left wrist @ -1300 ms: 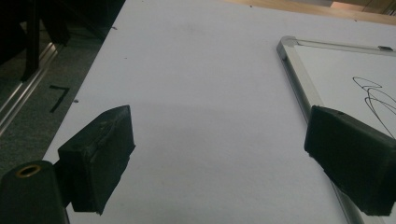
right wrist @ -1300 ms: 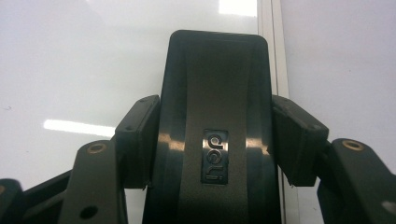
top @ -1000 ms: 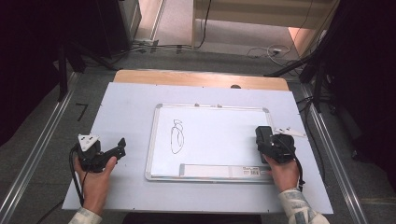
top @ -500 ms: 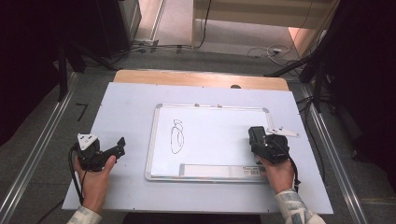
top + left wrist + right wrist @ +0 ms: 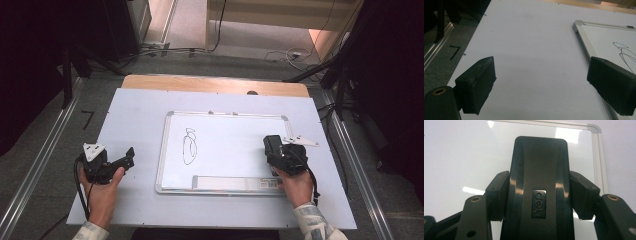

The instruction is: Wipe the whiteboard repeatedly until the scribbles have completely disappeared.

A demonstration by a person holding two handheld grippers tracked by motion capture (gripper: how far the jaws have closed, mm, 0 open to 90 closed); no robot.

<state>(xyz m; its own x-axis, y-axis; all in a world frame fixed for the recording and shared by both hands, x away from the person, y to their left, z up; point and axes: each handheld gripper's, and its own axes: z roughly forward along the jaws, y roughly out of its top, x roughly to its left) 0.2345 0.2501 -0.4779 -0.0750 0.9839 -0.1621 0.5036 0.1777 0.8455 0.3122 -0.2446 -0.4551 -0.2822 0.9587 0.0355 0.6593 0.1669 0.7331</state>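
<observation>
The left gripper is parked with jaws apart on the table, left of the whiteboard. The scribble awaits wiping. An eraser is clamped in the right gripper, over the board's right part; a leftward sweep seems needed next.

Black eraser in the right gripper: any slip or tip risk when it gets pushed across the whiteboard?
Probably stiff: the eraser has a moulded, glossy shell, so the fingers could slide a bit on it. It looks light for its size. Long and flat-bodied, it is unlikely to roll, and should glide easily on the smooth whiteboard.
</observation>
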